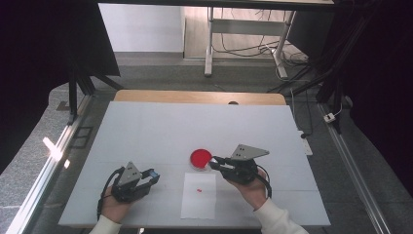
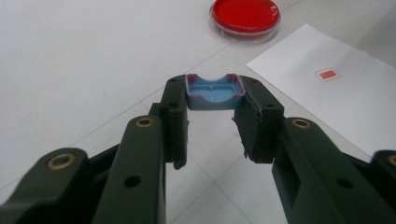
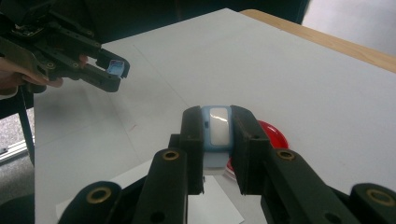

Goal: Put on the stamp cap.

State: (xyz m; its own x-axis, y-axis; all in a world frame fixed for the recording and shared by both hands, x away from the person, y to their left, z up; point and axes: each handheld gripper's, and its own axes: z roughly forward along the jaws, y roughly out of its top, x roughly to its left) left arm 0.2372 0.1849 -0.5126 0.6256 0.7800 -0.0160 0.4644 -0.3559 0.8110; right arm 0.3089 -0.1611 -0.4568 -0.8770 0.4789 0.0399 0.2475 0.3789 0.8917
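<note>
Evenly bright over the white table [image 1: 160, 131], dark at both sides of the high view. Glare streak on the floor rail [image 1: 52, 148] at left. Soft, grainy focus throughout; near jaws blurred in both gripper views.

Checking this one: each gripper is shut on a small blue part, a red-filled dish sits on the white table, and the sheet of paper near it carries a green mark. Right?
Not quite: the mark on the sheet of paper is red, not green, as the left gripper view shows. The rest stands: the left gripper and the right gripper are each shut on a small blue part, and the red-filled dish sits on the white table.
</note>
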